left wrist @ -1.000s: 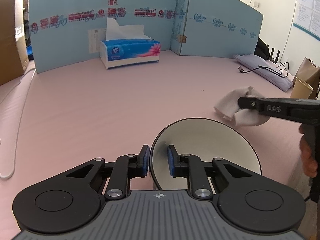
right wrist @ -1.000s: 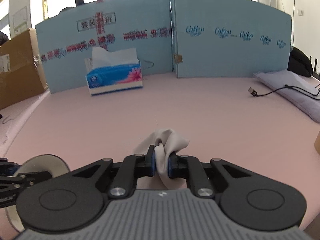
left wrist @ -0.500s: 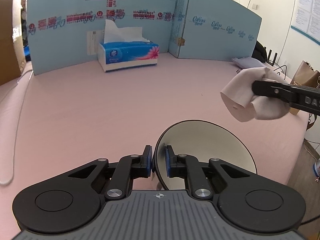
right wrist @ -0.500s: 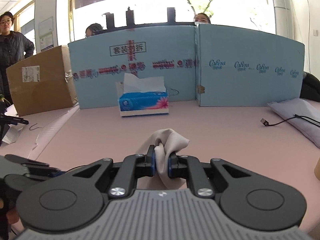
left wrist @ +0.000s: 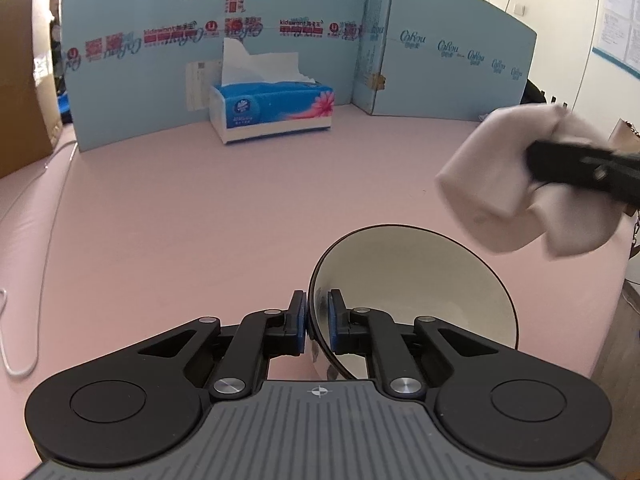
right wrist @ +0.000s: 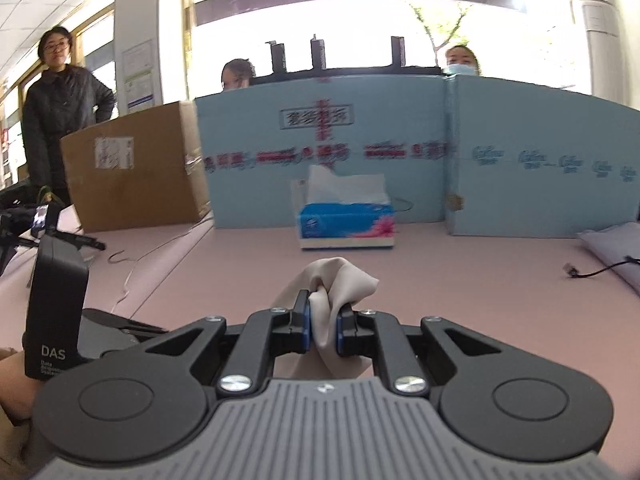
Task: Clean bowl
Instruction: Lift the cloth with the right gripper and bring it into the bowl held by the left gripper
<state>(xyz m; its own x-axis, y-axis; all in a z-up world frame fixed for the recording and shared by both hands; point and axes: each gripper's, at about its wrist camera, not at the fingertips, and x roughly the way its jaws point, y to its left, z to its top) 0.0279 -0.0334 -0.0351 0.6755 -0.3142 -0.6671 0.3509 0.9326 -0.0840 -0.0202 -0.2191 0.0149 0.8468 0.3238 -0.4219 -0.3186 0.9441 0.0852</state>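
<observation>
bowl (left wrist: 420, 300) rim between left hand-held gripper (left wrist: 317, 316) pads, tilted rightward

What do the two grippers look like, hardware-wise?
Both match: left gripper and right gripper have black linkage arms with silver pivot screws, blue pads on the fingers, round black discs either side, and a ribbed grey base with a small crosshair mark.

Daylight flooded in from the far window (right wrist: 360, 20), blown out to white, leaving the people before it dim. Fisheye bending curved the blue cardboard screen (left wrist: 160, 80) at the edges. The cloth (left wrist: 500, 176) at right was motion-blurred; shadows on the pink table (left wrist: 200, 220) were soft.
</observation>
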